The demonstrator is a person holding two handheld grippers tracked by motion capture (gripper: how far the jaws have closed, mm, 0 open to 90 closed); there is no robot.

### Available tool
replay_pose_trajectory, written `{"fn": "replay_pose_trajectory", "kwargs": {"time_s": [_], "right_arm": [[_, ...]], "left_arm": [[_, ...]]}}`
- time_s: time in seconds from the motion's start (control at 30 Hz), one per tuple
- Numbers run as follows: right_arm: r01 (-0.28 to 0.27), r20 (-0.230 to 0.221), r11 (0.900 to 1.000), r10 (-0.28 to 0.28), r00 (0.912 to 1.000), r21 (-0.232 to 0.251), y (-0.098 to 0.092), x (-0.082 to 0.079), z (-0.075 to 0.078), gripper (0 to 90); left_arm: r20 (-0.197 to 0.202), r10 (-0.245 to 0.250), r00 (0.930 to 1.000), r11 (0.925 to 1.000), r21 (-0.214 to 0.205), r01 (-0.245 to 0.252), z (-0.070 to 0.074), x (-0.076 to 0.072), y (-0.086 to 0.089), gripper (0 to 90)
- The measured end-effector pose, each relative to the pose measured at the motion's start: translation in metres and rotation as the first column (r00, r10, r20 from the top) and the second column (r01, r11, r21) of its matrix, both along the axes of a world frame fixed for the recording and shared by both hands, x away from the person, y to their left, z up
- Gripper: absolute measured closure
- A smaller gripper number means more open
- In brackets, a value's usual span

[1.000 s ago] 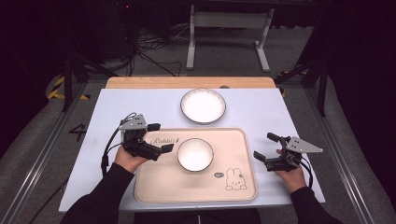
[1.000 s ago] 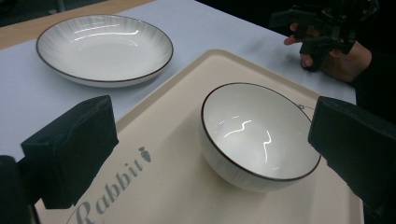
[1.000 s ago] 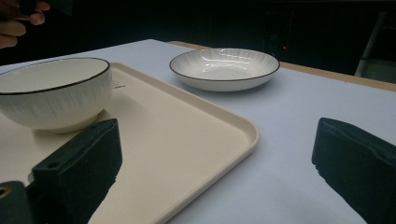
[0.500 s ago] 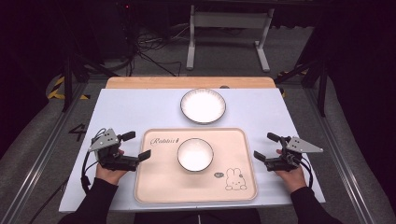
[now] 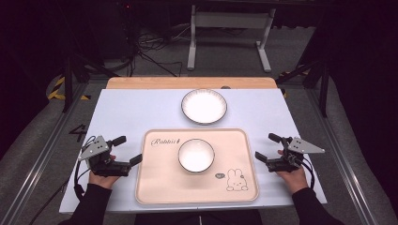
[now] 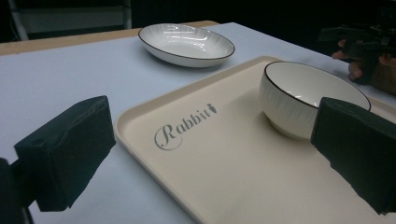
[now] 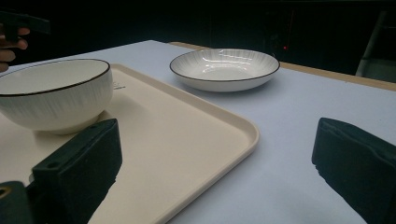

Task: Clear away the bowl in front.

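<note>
while both tongs sit spread and empty, left tongs (image 5: 127, 151) at 9 o'clock of the tray (image 5: 155, 187), right tongs (image 5: 268, 147) at 3 o'clock, the bowl (image 5: 196, 155) rests mid-tray and the plate (image 5: 204, 106) at 12 o'clock on the desk (image 5: 131, 108). if you lift the tray unevenly, the bowl could slide; its glazed rim may slip from a shallow pinch.

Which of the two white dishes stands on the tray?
The deeper bowl stands on the beige tray; the shallow plate sits beyond it on the bare table.
</note>
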State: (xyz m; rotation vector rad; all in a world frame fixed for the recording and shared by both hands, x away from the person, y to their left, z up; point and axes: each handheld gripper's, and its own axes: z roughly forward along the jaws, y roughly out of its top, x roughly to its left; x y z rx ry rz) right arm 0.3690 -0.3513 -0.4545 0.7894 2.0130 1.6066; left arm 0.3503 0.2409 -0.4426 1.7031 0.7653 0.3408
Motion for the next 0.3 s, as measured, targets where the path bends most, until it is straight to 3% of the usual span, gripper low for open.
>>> {"fn": "replay_pose_trajectory", "kwargs": {"time_s": [0.17,0.3], "right_arm": [[-0.002,0.0,1.0,0.002,1.0,0.0,-0.0001,0.0,0.0,2.1],[-0.003,0.001,1.0,0.003,1.0,0.0,-0.0001,-0.0001,0.0,2.1]], "left_arm": [[0.035,0.028,0.999,0.9991,-0.033,-0.027,-0.0081,-0.0002,0.0068,0.2],[0.019,0.026,0.9995,0.9984,-0.051,-0.025,-0.0102,0.0013,0.0098,0.2]]}}
